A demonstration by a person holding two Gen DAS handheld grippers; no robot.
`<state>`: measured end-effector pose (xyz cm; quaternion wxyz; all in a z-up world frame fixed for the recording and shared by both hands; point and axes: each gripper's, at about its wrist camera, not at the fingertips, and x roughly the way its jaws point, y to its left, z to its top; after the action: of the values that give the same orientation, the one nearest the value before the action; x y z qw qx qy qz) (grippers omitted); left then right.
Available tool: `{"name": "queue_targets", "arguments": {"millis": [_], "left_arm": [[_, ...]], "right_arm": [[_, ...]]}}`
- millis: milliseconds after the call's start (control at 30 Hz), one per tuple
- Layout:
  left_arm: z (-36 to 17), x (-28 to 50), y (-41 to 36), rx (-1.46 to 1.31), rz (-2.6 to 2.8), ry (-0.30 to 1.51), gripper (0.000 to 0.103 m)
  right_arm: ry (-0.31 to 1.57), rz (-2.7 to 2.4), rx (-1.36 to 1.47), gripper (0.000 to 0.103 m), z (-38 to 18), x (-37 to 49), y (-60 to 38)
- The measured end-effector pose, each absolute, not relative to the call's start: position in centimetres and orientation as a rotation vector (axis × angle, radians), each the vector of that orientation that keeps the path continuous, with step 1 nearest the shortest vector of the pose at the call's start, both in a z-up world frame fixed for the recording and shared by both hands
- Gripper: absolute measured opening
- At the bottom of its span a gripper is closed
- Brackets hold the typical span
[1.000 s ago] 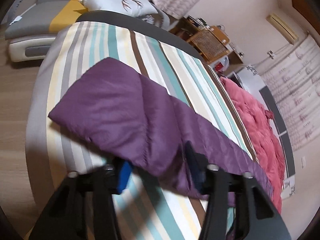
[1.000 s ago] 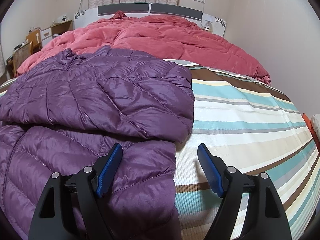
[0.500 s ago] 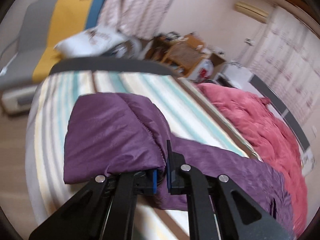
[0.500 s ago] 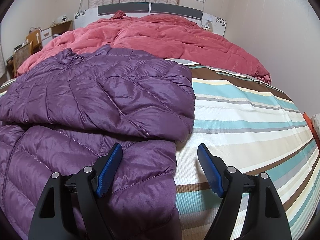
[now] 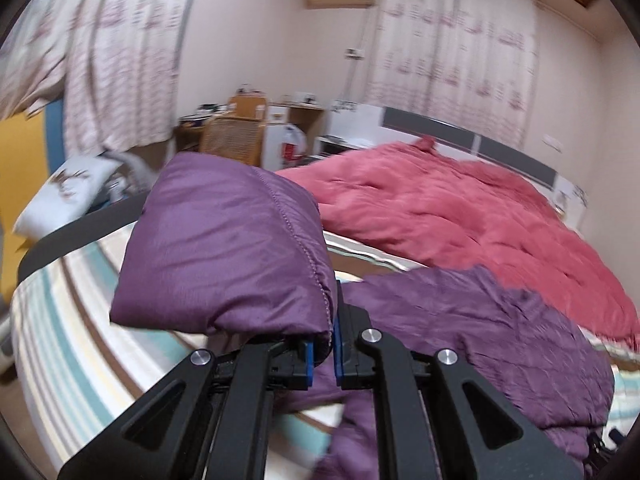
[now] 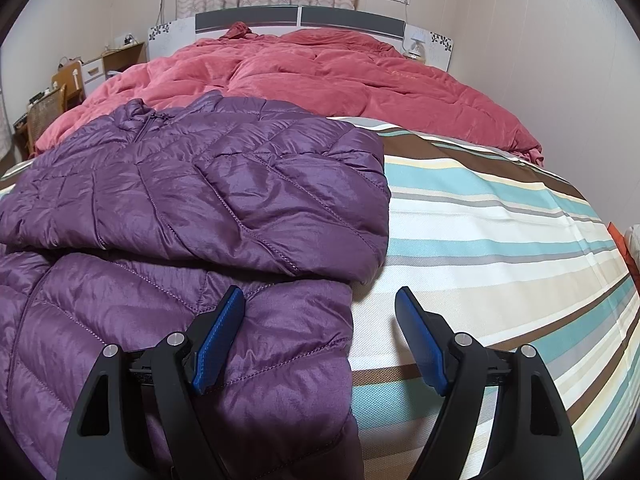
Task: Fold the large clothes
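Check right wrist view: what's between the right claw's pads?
The jacket's lower right edge and bare striped sheet. The right claw is open; its left pad is over the jacket, the other over sheet.

Purple quilted jacket (image 6: pixel 208 200), red duvet (image 6: pixel 320 80), teal-brown-cream striped sheet (image 6: pixel 500 240)

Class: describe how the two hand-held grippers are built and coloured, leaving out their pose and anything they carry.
Both the left hand-held gripper and the right hand-held gripper have matte black frames with triangular cut-outs, round silver pivot screws and blue pads on the fingers. No cables or sleeves show.
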<state>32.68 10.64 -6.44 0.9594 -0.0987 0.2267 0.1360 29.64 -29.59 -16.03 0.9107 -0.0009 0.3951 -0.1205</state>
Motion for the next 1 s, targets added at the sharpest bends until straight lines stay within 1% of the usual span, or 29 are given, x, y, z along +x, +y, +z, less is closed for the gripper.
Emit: {"name": "queue_targets", "arguments": {"millis": [200, 633, 833, 1000], "left_arm": [[-5.5, 33.8, 3.1, -0.070, 0.138, 0.483, 0.006], [-5.6, 34.2, -9.4, 0.199, -0.050, 0.506, 0.006], [-6.8, 34.1, -13.3, 0.333, -0.116, 0.549, 0.006], [-8.6, 33.8, -14.9, 0.368, -0.173, 0.624, 0.007]], "right_arm": [[0.815, -0.246, 0.003, 0.077, -16.0, 29.7, -29.7], [0.816, -0.234, 0.039, 0.077, -16.1, 29.6, -30.3], [0.817, -0.234, 0.038, 0.077, -16.1, 29.6, -30.3], [0.816, -0.233, 0.040, 0.077, -16.1, 29.6, -30.3]]}}
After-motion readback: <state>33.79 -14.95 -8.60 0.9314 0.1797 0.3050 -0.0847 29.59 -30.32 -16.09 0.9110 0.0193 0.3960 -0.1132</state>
